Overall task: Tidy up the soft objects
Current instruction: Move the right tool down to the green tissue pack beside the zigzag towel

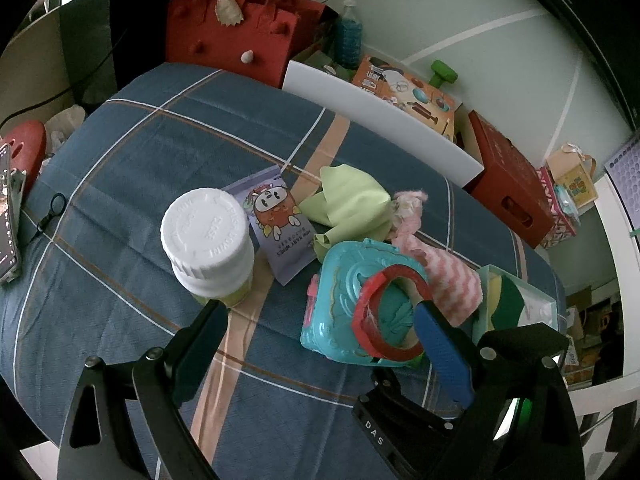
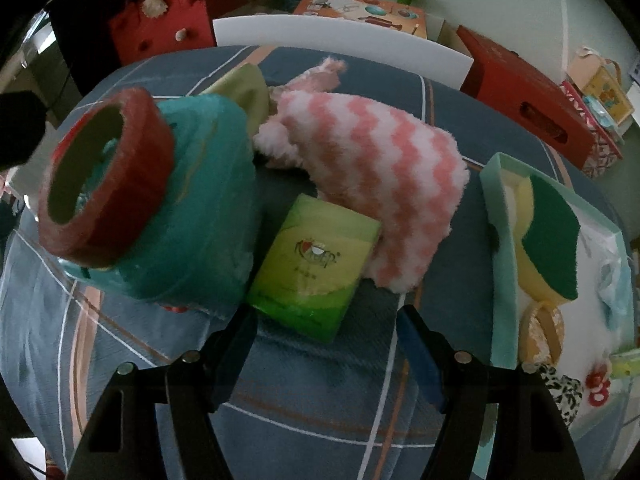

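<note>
A pink-and-white fuzzy cloth (image 2: 372, 176) lies mid-table, also in the left wrist view (image 1: 444, 276). A light green cloth (image 1: 352, 204) lies behind it. A green tissue pack (image 2: 316, 264) lies just ahead of my right gripper (image 2: 324, 332), which is open and empty. A teal tray (image 2: 502, 248) at the right holds a yellow-green sponge (image 2: 548, 240). My left gripper (image 1: 320, 320) is open and empty, its fingers either side of a teal toy case (image 1: 348, 312) topped by a red tape roll (image 1: 390, 312).
A white-capped bottle (image 1: 208, 240) and a wipes packet (image 1: 280, 224) sit left of centre on the blue plaid tablecloth (image 1: 160, 152). A red felt bag (image 1: 236, 32), white board (image 1: 384, 120), red box (image 1: 512, 184) and cartons stand behind. A phone (image 1: 8, 216) lies far left.
</note>
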A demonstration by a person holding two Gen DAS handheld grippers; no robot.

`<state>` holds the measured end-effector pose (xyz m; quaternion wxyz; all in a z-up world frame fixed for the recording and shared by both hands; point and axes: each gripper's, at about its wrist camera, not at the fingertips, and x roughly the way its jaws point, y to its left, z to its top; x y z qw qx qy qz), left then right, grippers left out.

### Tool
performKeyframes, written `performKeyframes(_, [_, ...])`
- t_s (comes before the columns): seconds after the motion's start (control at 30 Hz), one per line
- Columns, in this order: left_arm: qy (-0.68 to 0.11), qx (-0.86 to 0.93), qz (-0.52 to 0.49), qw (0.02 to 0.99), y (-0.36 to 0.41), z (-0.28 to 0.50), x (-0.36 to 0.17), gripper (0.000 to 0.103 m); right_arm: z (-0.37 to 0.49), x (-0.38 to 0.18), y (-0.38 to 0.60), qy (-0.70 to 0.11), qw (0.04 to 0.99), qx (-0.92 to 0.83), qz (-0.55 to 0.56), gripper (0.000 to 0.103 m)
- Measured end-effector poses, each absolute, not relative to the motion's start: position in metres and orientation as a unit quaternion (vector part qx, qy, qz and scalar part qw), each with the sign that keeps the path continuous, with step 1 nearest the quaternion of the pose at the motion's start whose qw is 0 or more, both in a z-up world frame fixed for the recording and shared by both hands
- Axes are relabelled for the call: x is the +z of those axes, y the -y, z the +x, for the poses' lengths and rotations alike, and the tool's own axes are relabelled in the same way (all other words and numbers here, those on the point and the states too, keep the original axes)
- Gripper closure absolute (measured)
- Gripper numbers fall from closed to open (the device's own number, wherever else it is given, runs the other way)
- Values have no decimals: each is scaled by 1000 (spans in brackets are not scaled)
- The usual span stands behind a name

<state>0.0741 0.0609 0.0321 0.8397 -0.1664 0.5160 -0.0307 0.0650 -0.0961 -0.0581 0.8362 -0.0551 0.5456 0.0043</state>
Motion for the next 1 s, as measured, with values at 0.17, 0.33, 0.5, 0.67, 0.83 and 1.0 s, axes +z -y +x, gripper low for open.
performKeyframes(0.17, [-516,-31,-165,840,-61,75,32,9,71,-60,104,-552,833,-1,-38,27])
performKeyframes(0.33, [-516,-31,-165,840,-61,75,32,9,75,-61,126,-556,831,-24,-17,27])
performKeyframes(0.5, [-517,-31,-165,839,-60,75,31,9,76,-59,139,-556,830,-35,-7,27])
performKeyframes(0.67, [-517,-33,-164,839,-60,74,31,9,68,-53,133,-547,837,-20,-9,27])
performKeyframes(0.83, [-518,-34,-164,838,-59,75,31,9,68,-47,124,-532,846,0,-11,27])
performKeyframes(1.0, [-519,-35,-165,838,-59,75,31,9,71,-46,120,-527,850,13,-14,27])
